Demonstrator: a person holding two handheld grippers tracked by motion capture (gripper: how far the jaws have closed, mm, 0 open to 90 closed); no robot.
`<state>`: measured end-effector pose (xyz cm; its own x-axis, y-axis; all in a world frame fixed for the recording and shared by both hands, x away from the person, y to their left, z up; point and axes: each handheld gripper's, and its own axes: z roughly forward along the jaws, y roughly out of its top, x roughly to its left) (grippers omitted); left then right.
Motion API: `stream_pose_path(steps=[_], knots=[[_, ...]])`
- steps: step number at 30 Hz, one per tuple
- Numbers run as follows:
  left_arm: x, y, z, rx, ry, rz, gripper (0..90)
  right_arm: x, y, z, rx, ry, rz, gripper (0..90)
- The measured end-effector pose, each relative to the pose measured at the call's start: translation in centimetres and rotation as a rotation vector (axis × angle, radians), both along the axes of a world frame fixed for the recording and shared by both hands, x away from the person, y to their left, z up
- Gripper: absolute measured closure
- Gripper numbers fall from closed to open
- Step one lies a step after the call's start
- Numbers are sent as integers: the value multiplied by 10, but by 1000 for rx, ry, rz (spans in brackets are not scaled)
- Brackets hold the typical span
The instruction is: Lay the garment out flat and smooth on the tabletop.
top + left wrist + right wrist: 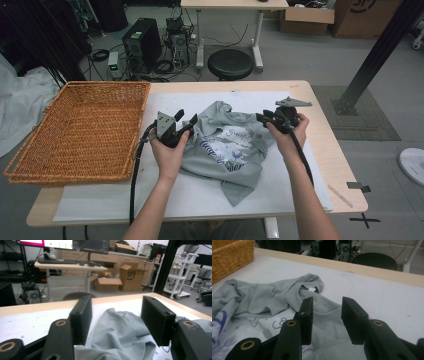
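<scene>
A crumpled grey T-shirt [227, 145] with a blue and white print lies in the middle of the white sheet [200, 197] on the table. My left gripper [186, 117] hovers at the shirt's left edge and points right. In the left gripper view its jaws [116, 315] stand apart, with the grey cloth [117, 335] lying loose below and beyond them. My right gripper [262, 119] is at the shirt's upper right. In the right gripper view its jaws [327, 315] are apart just above the collar, and nothing is pinched. A white label [312, 289] shows inside the neckline.
A large wicker basket [80, 130] stands on the table's left part, beside the sheet. A thin wooden stick [340, 196] lies near the table's right front edge. A black stool [230, 64] and computer gear stand on the floor beyond the far edge.
</scene>
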<state>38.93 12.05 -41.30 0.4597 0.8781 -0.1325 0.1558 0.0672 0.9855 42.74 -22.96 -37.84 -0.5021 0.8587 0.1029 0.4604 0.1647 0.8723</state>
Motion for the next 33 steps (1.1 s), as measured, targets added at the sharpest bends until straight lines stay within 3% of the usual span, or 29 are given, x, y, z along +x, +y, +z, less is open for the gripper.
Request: stream_pose_path(steps=[1,2,3,6,8,9,10,11,12,15,16,17,18,19,20,21,22,25,26,27,28,33], knots=[[0,0,0,0,0,0,403,0,0,0,0,0,0,623],[3,-5,0,19,5,-11,402,7,4,-10,22,28,-50,581],[3,-5,0,19,5,-11,403,12,5,-15,25,42,-58,584],[2,-8,0,22,-2,-17,404,22,9,-24,29,68,-43,602],[1,-7,0,27,-5,-21,403,35,24,-32,-17,55,17,596],[1,-7,0,26,0,-26,403,35,24,-32,-17,55,17,596],[2,-6,-1,25,3,-26,400,41,39,-32,-37,25,78,569],[2,-5,-1,27,3,-25,400,41,39,-32,-37,25,78,569],[2,-4,-1,26,4,-25,399,47,52,-33,-47,23,114,549],[2,-5,-1,27,-1,-28,398,54,62,-35,-76,23,122,544],[1,-5,0,24,-1,-36,397,60,69,-38,-82,47,123,552],[1,-5,0,24,-1,-36,396,63,72,-41,-94,68,120,573],[0,-5,0,29,-6,-43,395,66,74,-43,-110,84,120,652],[0,-5,0,29,-6,-43,395,66,74,-43,-110,84,120,652],[-1,-5,1,26,-6,-46,395,71,75,-49,-124,135,116,809],[-1,-5,1,26,-6,-46,395,71,75,-49,-124,135,116,809],[-1,-4,1,25,-6,-50,394,75,75,-53,-129,146,101,900],[-2,-4,1,27,-6,-50,392,79,76,-54,-133,126,84,900],[-2,-2,1,30,-5,-47,392,83,80,-53,-140,88,77,900],[-2,-2,1,30,-5,-47,392,83,80,-53,-140,88,77,900],[-2,-2,1,29,-5,-44,392,86,85,-51,-143,42,75,900],[-4,4,1,18,-11,-22,393,95,95,-51,-129,28,63,900]])
